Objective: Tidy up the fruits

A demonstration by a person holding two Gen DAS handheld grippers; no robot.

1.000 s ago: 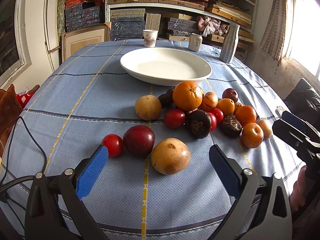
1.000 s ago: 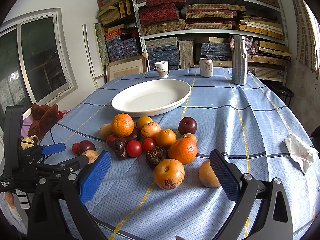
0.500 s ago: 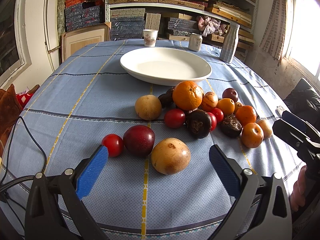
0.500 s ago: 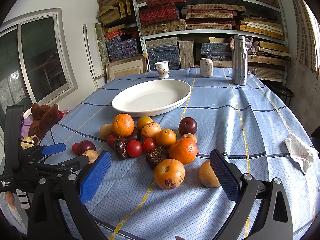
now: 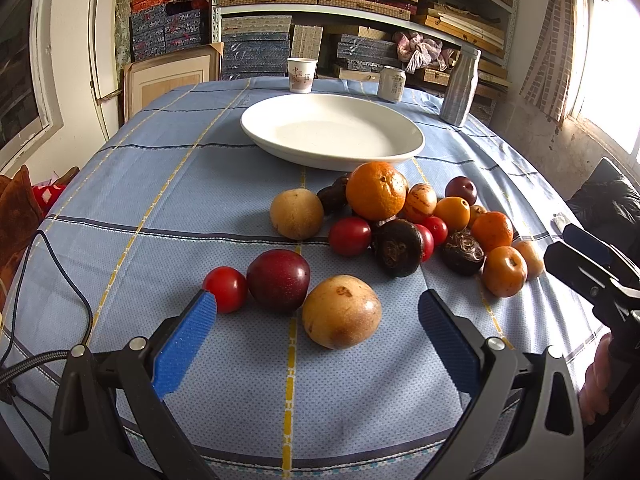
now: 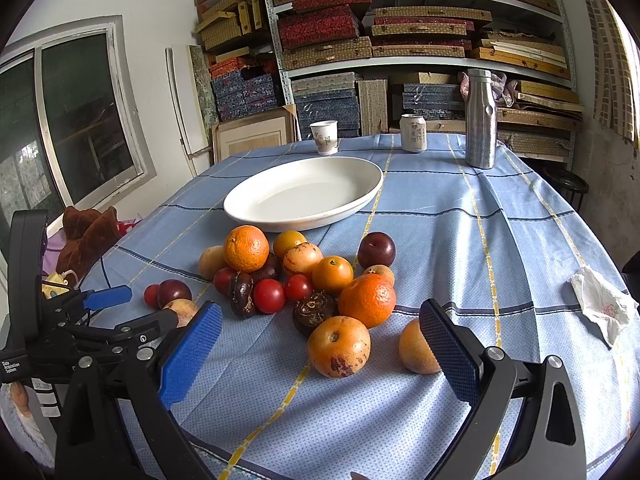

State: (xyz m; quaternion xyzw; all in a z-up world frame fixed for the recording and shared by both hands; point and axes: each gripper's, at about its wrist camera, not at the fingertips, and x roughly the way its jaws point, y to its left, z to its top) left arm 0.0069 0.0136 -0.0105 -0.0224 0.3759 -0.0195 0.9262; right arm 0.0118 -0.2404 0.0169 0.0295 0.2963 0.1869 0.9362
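Note:
Several fruits lie in a pile on the blue tablecloth in front of an empty white oval plate [image 5: 332, 136] [image 6: 304, 196]. In the left wrist view a tan round fruit [image 5: 341, 311], a dark red plum [image 5: 278, 279] and a small red tomato [image 5: 225, 288] lie nearest. My left gripper [image 5: 318, 320] is open and empty, just short of the tan fruit. In the right wrist view an orange fruit [image 6: 339, 346] lies nearest, with a peach-coloured fruit [image 6: 416, 348] beside the right finger. My right gripper [image 6: 320, 332] is open and empty.
A paper cup [image 5: 302, 75], a can [image 5: 392, 84] and a steel bottle [image 5: 460, 86] stand at the table's far edge. A crumpled tissue [image 6: 604, 308] lies at the right. A black cable [image 5: 60, 280] runs along the left. Shelves of boxes stand behind.

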